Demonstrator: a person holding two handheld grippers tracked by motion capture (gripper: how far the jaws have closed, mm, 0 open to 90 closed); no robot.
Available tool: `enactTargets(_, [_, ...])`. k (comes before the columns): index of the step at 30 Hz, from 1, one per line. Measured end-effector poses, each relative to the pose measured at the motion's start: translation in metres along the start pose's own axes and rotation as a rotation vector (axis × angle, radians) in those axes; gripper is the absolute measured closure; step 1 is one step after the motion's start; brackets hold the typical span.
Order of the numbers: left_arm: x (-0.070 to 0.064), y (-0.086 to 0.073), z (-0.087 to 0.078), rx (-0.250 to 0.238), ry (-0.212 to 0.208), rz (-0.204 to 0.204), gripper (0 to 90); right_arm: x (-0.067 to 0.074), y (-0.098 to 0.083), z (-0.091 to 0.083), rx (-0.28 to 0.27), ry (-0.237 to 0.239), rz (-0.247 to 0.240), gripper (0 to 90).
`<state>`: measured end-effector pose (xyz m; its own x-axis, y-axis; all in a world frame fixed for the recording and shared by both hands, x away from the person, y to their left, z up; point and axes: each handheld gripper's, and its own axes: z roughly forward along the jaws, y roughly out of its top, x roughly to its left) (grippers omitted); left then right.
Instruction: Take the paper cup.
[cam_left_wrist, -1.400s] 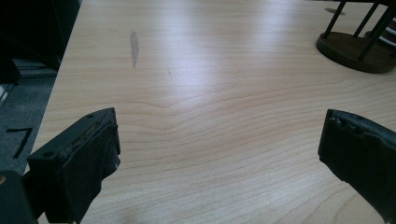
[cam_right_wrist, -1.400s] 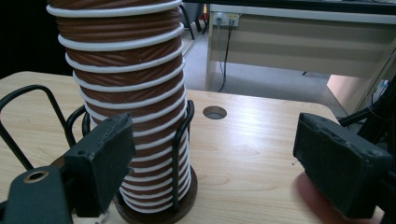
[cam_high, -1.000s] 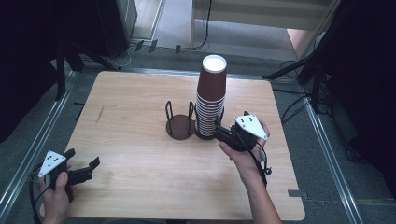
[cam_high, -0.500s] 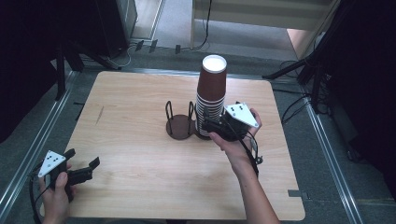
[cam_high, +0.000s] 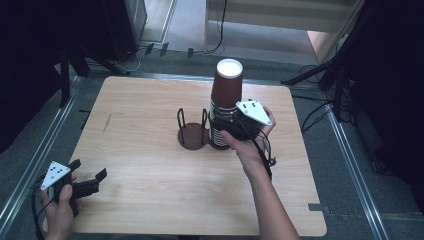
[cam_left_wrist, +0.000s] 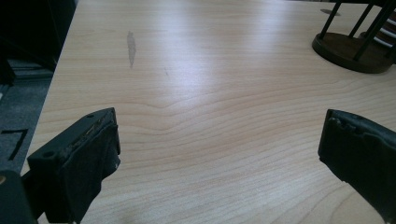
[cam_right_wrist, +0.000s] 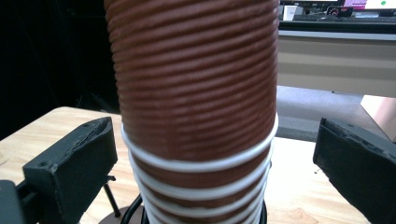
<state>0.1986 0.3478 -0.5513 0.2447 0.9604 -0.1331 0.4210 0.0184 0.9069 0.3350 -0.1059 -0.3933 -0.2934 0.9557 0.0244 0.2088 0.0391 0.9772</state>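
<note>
A tall stack of upturned brown paper cups (cam_high: 226, 95) with white rims stands right of the table's middle. My right gripper (cam_high: 226, 128) reaches around its lower half. In the right gripper view the stack (cam_right_wrist: 196, 84) rises between the two black jaws, with a gap on each side. Those jaws have just been opening, and the pads (cam_right_wrist: 79, 158) do not touch the cups. A dark round holder (cam_high: 192, 136) with wire loops stands empty just left of the stack. My left gripper (cam_high: 89, 184) rests open near the front left corner, with bare wood between its jaws (cam_left_wrist: 219, 126).
The wooden table (cam_high: 150, 105) has a dark scuff mark (cam_high: 106, 123) on its left side. A metal rail (cam_high: 30, 165) runs along the floor on the left. Black stands and cables (cam_high: 330, 80) crowd the floor at the right. The empty holder (cam_left_wrist: 350, 46) shows far off in the left gripper view.
The right hand has moved left and up along the cup stack, and its jaws now stand wider around it. The left hand has stayed where it was.
</note>
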Motion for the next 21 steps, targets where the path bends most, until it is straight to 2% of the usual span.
enactTargets(10, [0.0, 0.0, 0.0, 0.004, -0.001, 0.001, 0.0, 0.001, 0.01, 0.01, -0.032, -0.001, 0.003, 0.0])
enactTargets(21, [0.0, 0.0, 0.0, 0.005, -0.001, 0.001, 0.0, 0.009, 0.016, 0.023, -0.034, -0.008, -0.005, 0.0])
